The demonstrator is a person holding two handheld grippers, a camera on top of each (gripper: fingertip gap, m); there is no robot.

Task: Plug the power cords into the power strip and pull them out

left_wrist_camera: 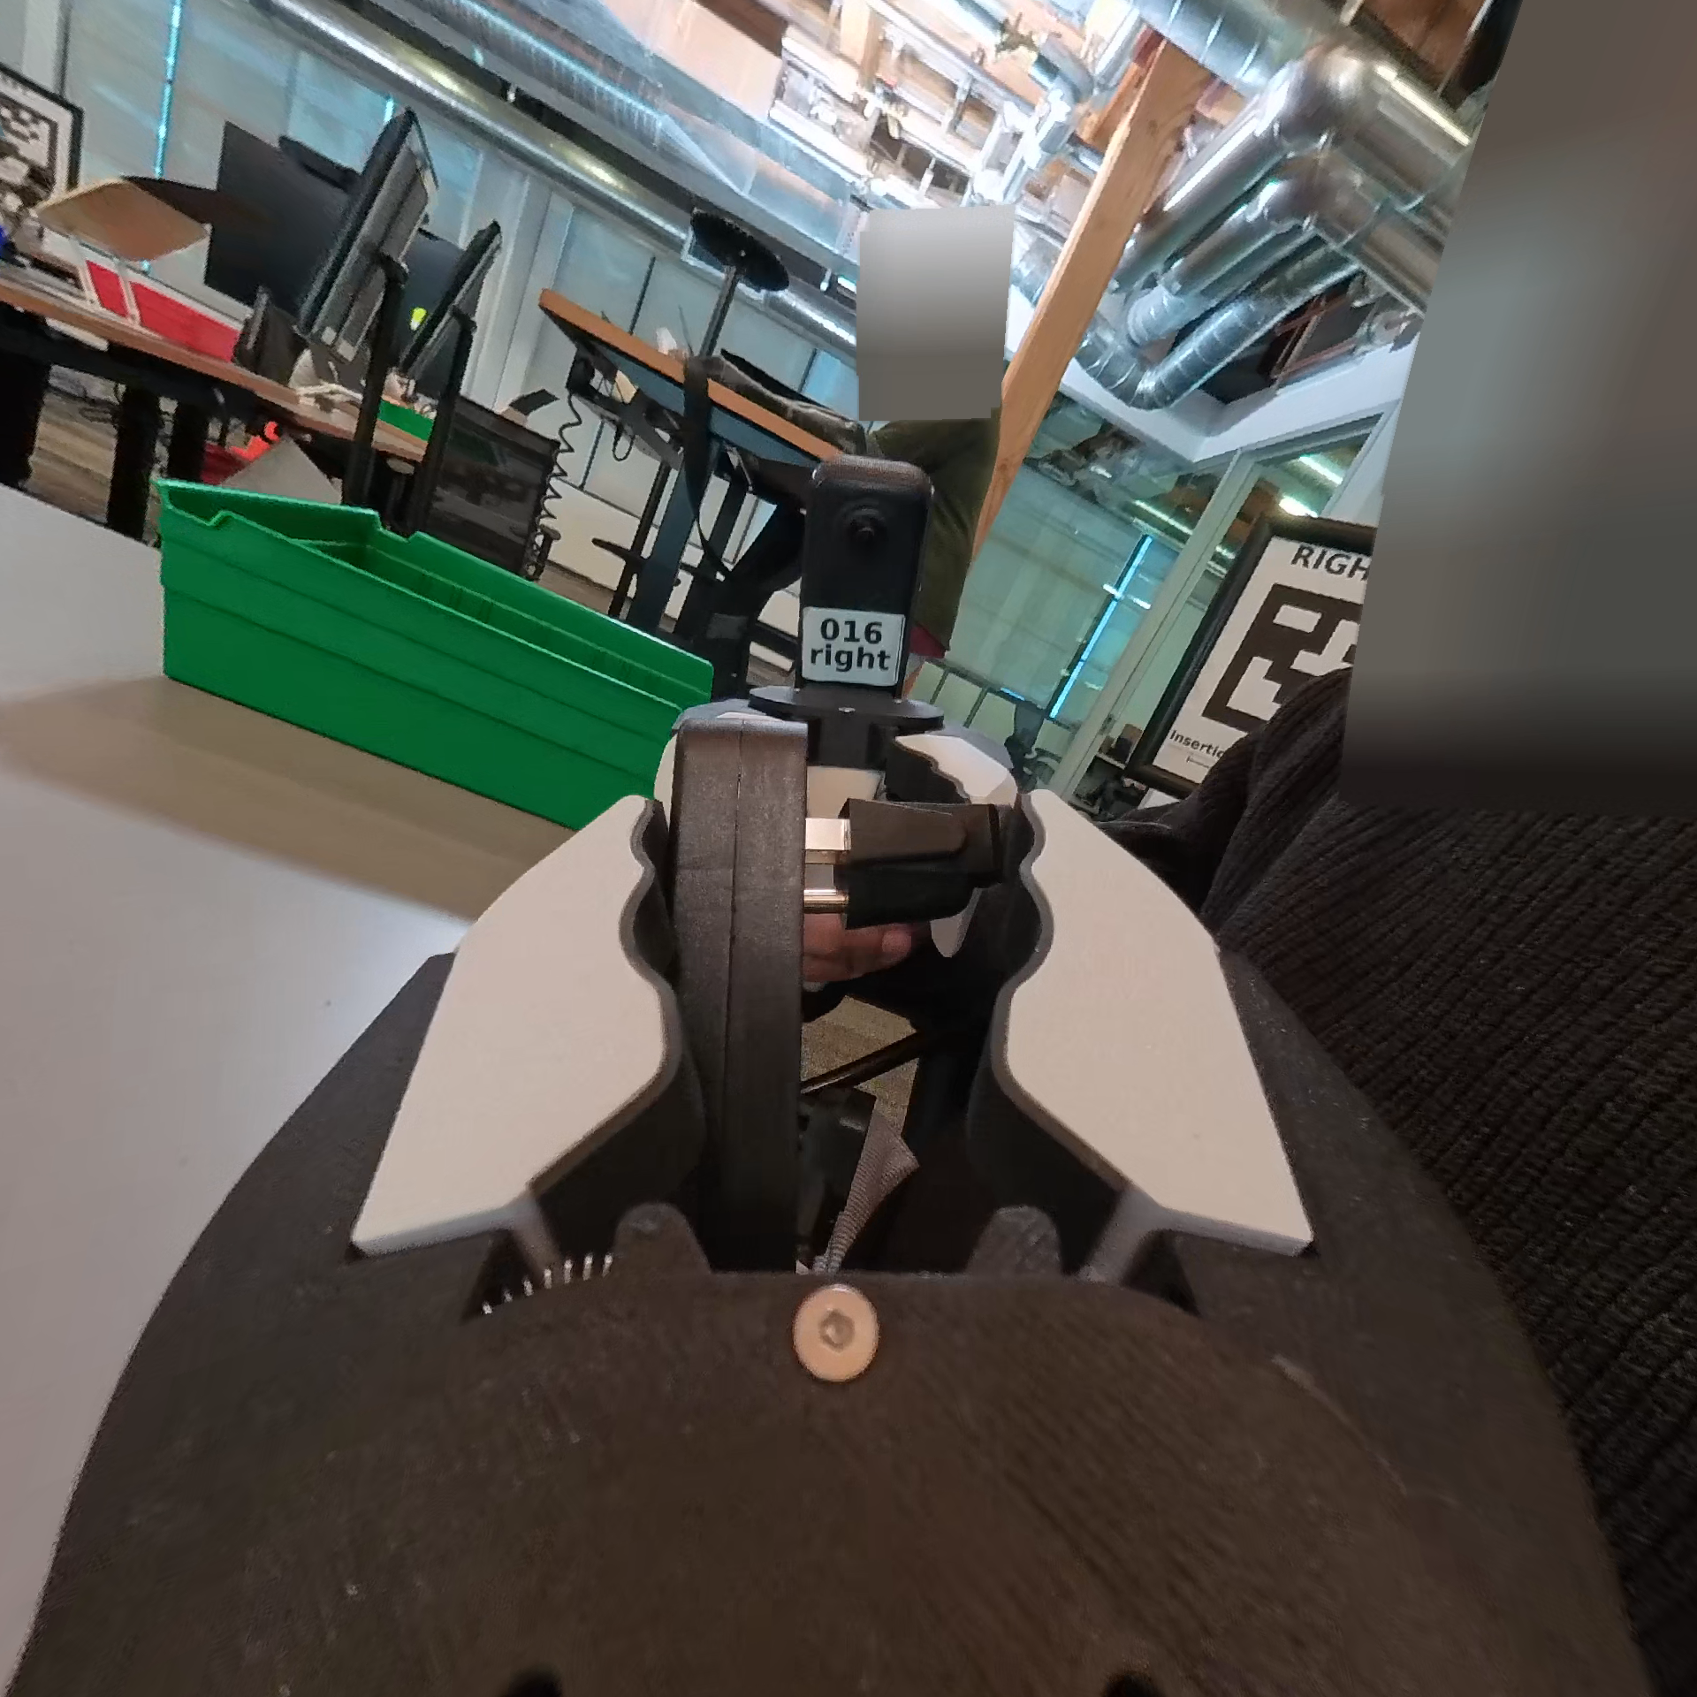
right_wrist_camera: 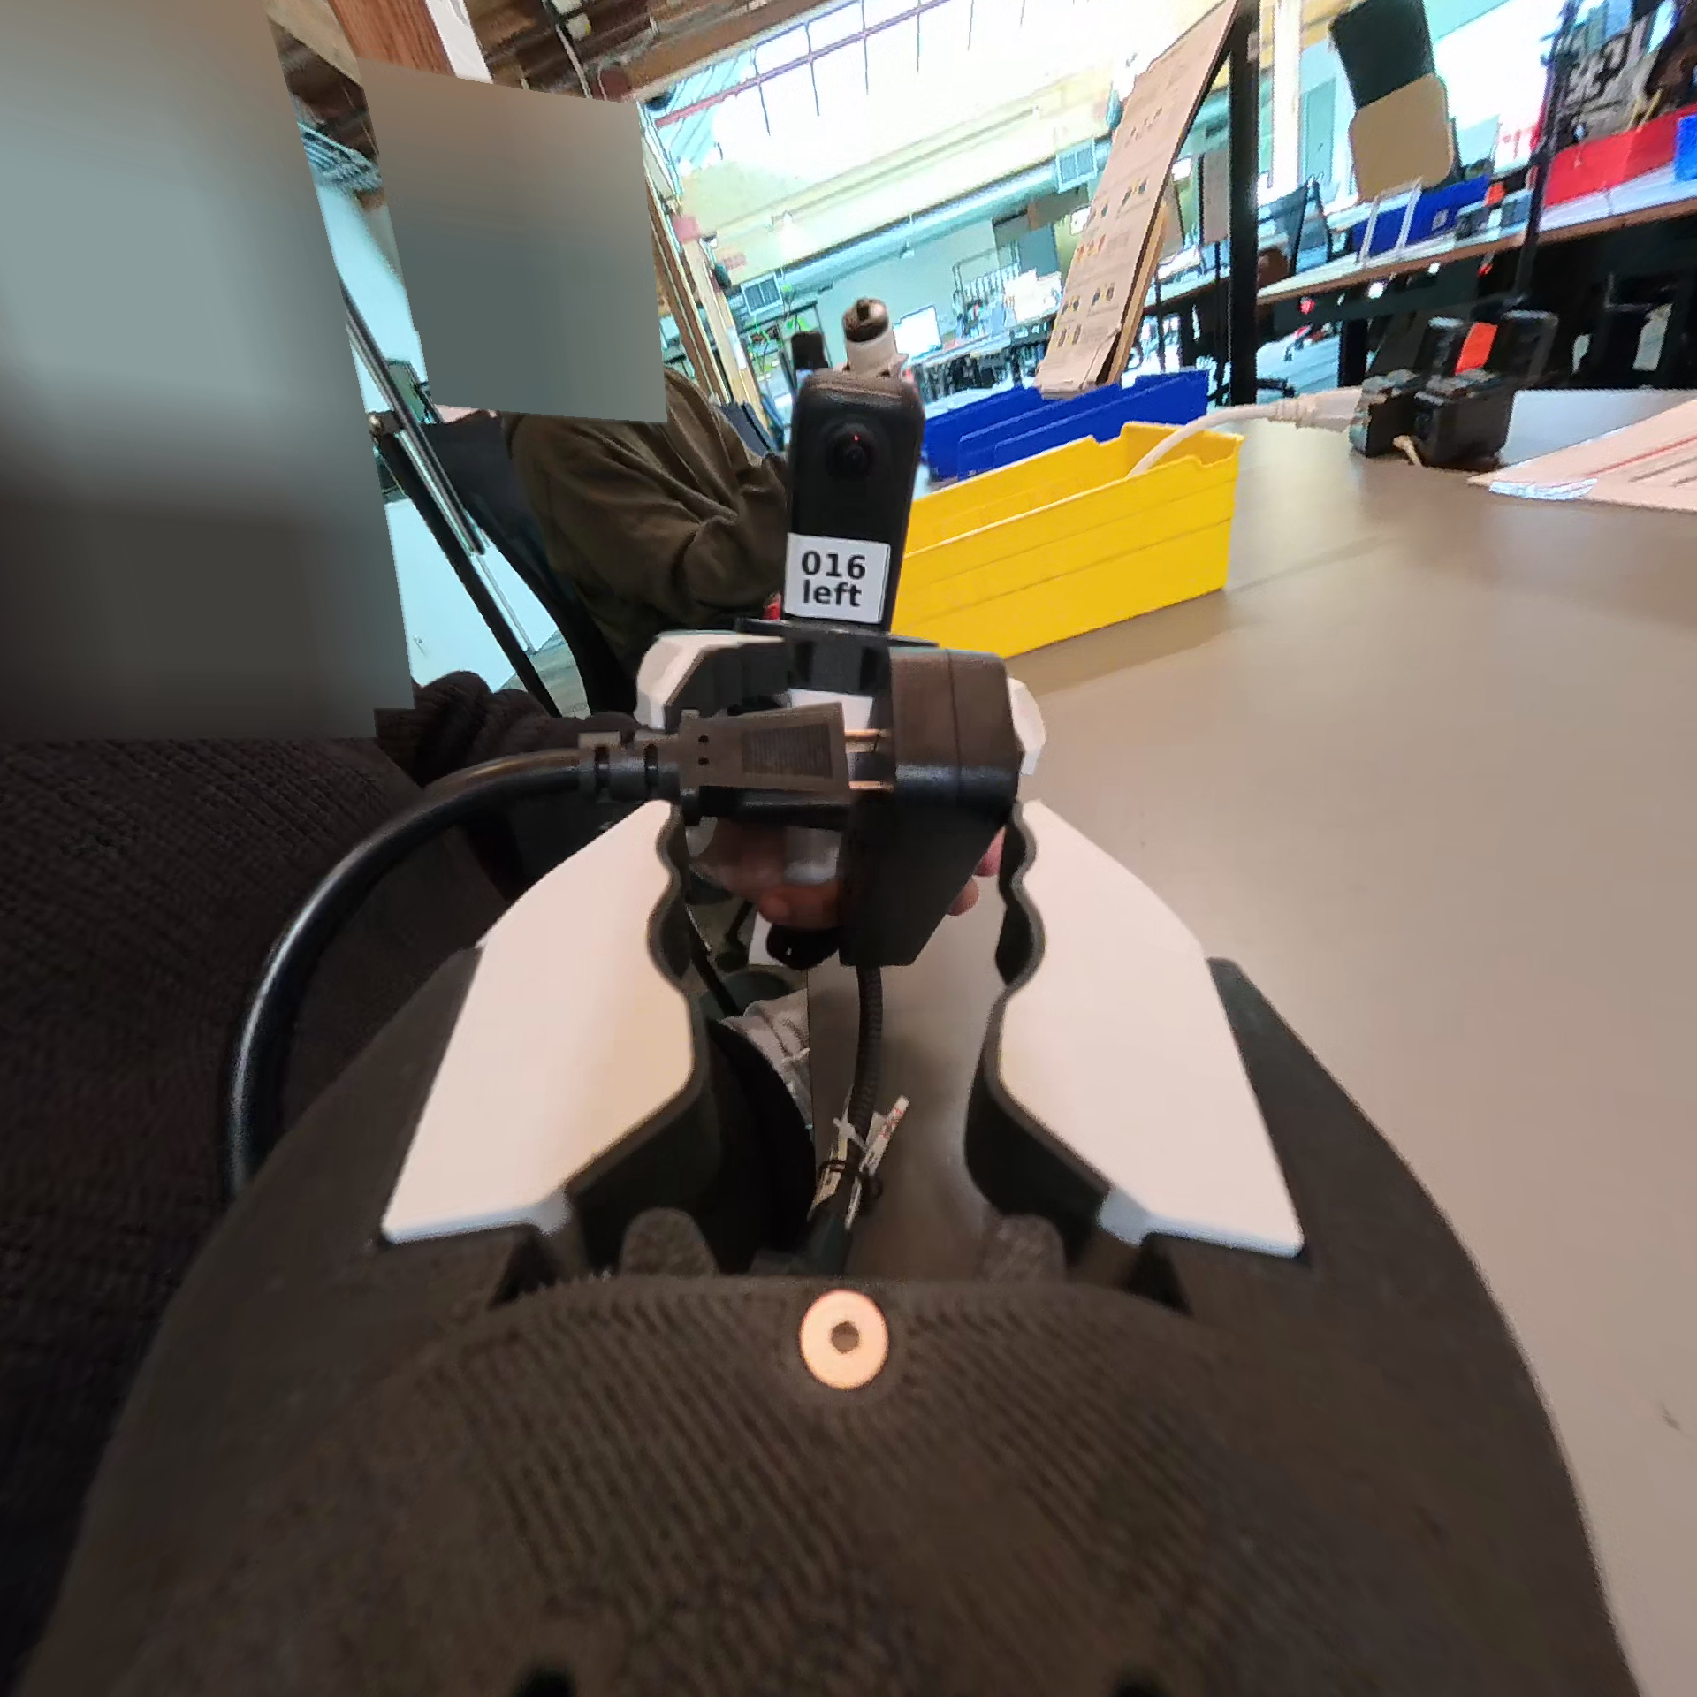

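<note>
A black power strip (left_wrist_camera: 735,918) stands on edge between my left gripper's (left_wrist_camera: 840,817) white fingers, its back against the left pad. A black plug (left_wrist_camera: 918,854) sits in its face with the metal prongs still partly showing; the plug's rear meets the right pad. The right gripper (left_wrist_camera: 817,771) faces me just behind. In the right wrist view my right gripper (right_wrist_camera: 840,826) has its fingers apart, tips just short of the plug (right_wrist_camera: 762,762) and the strip (right_wrist_camera: 927,790). The plug's black cord (right_wrist_camera: 303,927) loops left and down. The left gripper (right_wrist_camera: 849,707) brackets both.
A green bin (left_wrist_camera: 367,643) sits on the grey table (left_wrist_camera: 184,918) to the left. A yellow bin (right_wrist_camera: 1056,542), black devices (right_wrist_camera: 1432,404) and papers (right_wrist_camera: 1607,468) lie farther along the table (right_wrist_camera: 1377,826). The strip's braided cable (right_wrist_camera: 863,1056) hangs down. A seated person (right_wrist_camera: 643,523) is behind.
</note>
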